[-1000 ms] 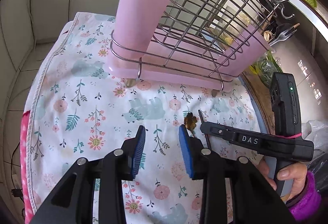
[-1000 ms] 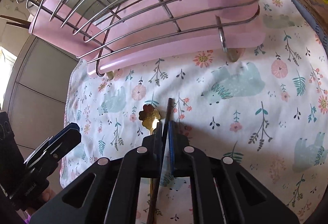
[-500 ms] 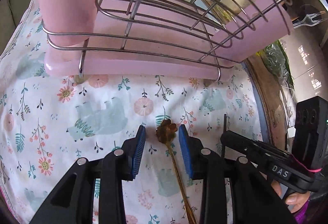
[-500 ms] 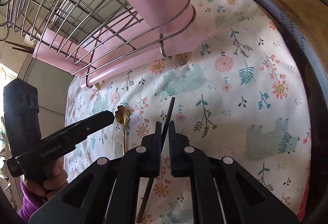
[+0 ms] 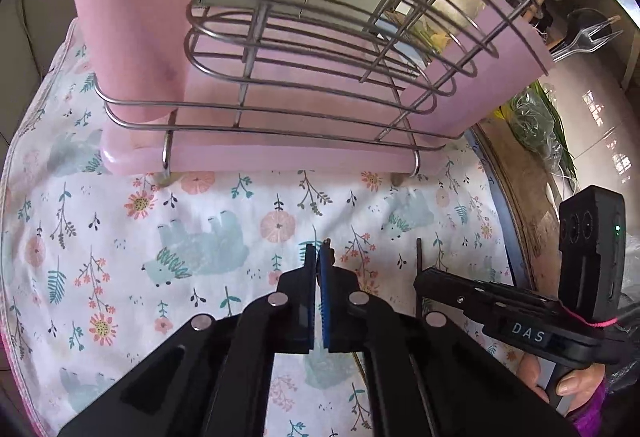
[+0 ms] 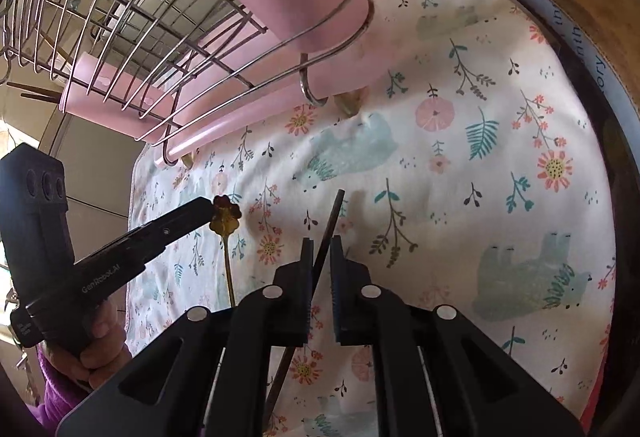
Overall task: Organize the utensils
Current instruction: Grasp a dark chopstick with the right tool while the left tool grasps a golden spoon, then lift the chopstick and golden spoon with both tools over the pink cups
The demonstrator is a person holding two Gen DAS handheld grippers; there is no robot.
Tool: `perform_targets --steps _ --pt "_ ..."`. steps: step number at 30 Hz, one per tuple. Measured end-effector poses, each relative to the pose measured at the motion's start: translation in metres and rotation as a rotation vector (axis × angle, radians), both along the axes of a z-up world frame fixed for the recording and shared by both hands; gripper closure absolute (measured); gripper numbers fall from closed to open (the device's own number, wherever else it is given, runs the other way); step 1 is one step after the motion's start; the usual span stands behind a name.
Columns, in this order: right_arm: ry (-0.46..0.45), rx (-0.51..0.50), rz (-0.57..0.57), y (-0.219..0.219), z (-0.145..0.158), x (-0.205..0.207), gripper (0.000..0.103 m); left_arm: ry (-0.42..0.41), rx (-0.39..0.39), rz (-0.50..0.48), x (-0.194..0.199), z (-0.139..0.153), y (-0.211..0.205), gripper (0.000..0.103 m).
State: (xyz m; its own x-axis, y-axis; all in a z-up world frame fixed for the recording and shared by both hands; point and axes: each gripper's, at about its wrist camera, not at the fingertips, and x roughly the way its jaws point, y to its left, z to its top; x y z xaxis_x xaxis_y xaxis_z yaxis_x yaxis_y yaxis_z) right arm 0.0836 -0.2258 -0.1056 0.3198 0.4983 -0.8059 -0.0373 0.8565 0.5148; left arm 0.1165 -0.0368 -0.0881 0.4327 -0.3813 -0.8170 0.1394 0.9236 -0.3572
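Both of my tongs work low over the flowered cloth, in front of the pink drying rack. My left tongs are pinched nearly shut on the gold spoon; only a sliver of it shows at their tips, while from the right-hand camera its flower-shaped end pokes out beside the left tip and its thin stem runs back toward me. My right tongs stand narrow around a dark chopstick, which runs between the blue pads and points ahead at the rack; whether the pads press it I cannot tell. Right of my left tongs, the chopstick's tip rises ahead of the right pair. Wire hoops and a pink cup loom just beyond.
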Motion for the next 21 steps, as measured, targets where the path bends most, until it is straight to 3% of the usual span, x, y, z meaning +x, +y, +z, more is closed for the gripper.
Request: perform_targets --steps 15,21 --pt "0.104 0.051 -0.031 -0.004 -0.009 0.018 0.094 -0.222 0.017 0.041 -0.036 0.054 0.037 0.102" --pt "0.021 0.017 -0.038 0.002 -0.002 0.008 0.095 -0.324 0.033 0.073 -0.051 0.079 0.055 0.102"
